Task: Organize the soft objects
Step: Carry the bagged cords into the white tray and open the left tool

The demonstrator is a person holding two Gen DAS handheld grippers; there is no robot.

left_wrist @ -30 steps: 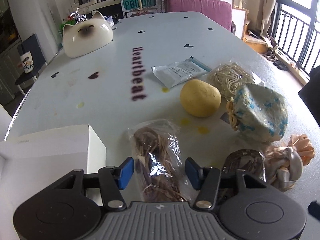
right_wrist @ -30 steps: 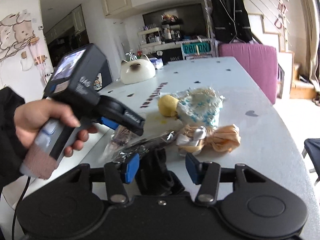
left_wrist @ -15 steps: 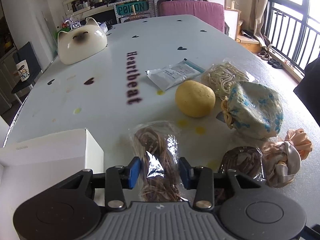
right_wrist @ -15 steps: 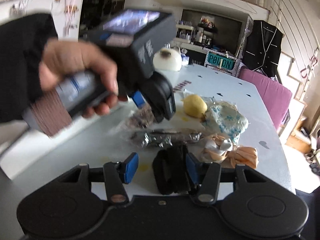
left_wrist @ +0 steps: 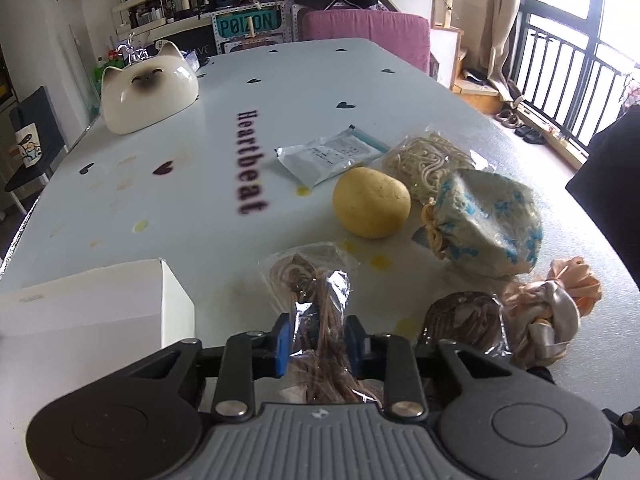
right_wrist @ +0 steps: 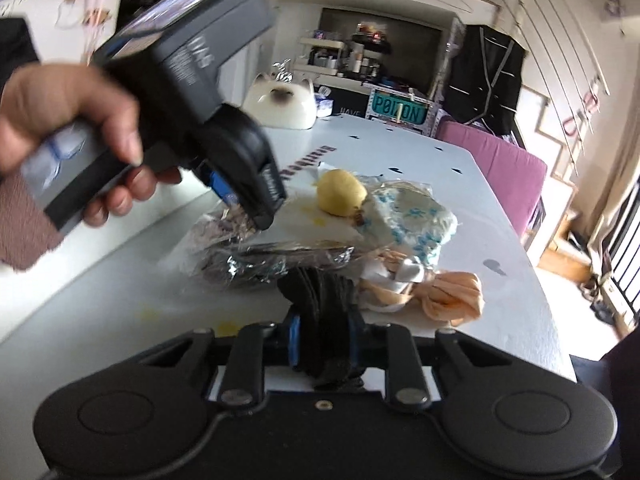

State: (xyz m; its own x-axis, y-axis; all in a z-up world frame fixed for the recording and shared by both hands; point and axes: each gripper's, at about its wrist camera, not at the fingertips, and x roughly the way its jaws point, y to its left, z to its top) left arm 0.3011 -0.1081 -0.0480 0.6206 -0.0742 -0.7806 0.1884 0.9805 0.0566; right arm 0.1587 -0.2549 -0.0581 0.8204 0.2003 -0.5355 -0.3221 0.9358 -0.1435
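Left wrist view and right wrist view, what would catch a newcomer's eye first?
Probably the left hand-held gripper shut on a clear bag of brown cord at the table's near edge, and the right hand-held gripper shut on a black fabric bundle. Behind them, a yellow ball sits mid-table and a cat-face bowl far left.

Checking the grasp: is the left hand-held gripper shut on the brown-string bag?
Shut: the left hand-held gripper has both blue pads pressing the brown-string bag.
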